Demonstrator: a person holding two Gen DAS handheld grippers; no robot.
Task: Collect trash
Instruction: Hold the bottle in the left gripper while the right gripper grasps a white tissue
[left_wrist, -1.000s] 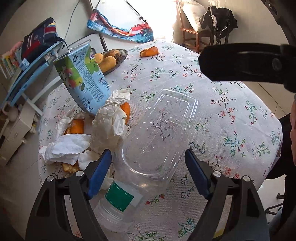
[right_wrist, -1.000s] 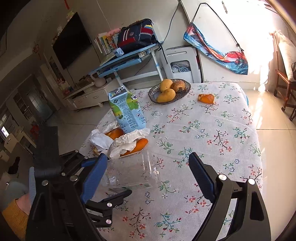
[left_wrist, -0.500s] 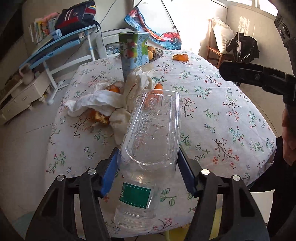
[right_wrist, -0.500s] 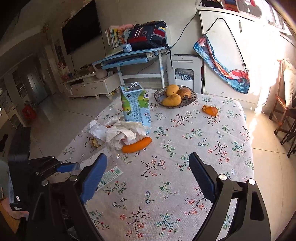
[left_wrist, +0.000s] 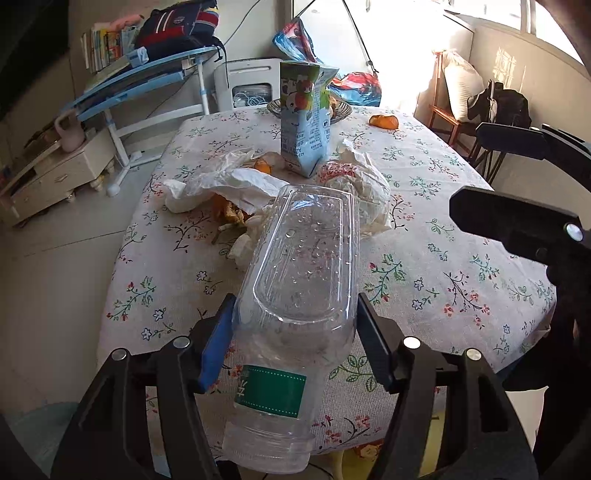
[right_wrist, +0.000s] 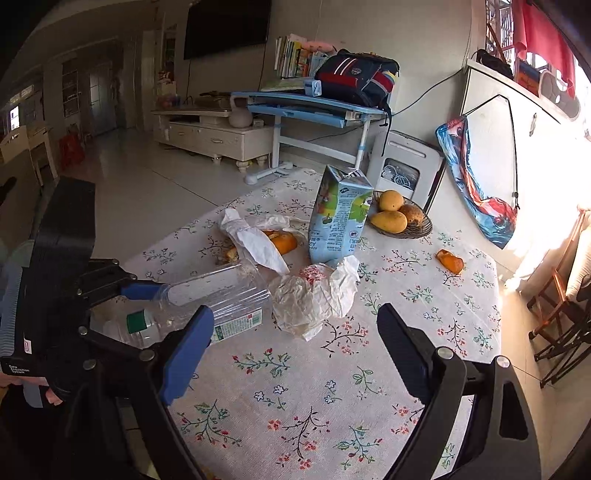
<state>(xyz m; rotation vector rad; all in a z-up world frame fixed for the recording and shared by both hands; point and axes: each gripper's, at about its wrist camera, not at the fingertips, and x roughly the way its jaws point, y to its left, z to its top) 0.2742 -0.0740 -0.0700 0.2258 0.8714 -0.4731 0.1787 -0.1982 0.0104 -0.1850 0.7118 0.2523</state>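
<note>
Your left gripper (left_wrist: 295, 336) has just closed in on the clear plastic water bottle w/ the green label (left_wrist: 295, 295), and the blue pads now press its sides around the shoulder, so it's gripping it. Cap end points back toward the cam and the flat base sticks out fwd over the floral white tablecloth (left_wrist: 424, 258). From the right wrist view the bottle (right_wrist: 221, 302) sits near the table's left edge, tilted, neck low; can't tell if it's off the cloth or still touching.

Your right gripper (right_wrist: 295, 332) has its fingers spread wide w/ nothing between them, hanging over bare cloth in the near part of the table.

Rest of the trash is past the bottle:
- crumpled white tissue wad (right_wrist: 314, 299) just beside the bottle's base
- another white tissue draped over orange peel bits (right_wrist: 284, 242), a bit further back
- blue-green drink carton (right_wrist: 340, 218) standing upright behind those, top flaps open
- lone orange peel piece (right_wrist: 450, 260) well apart, to the right

Dark woven bowl w/ yellow mangoes (right_wrist: 402, 221) sits at the far end, right behind the carton.
</note>
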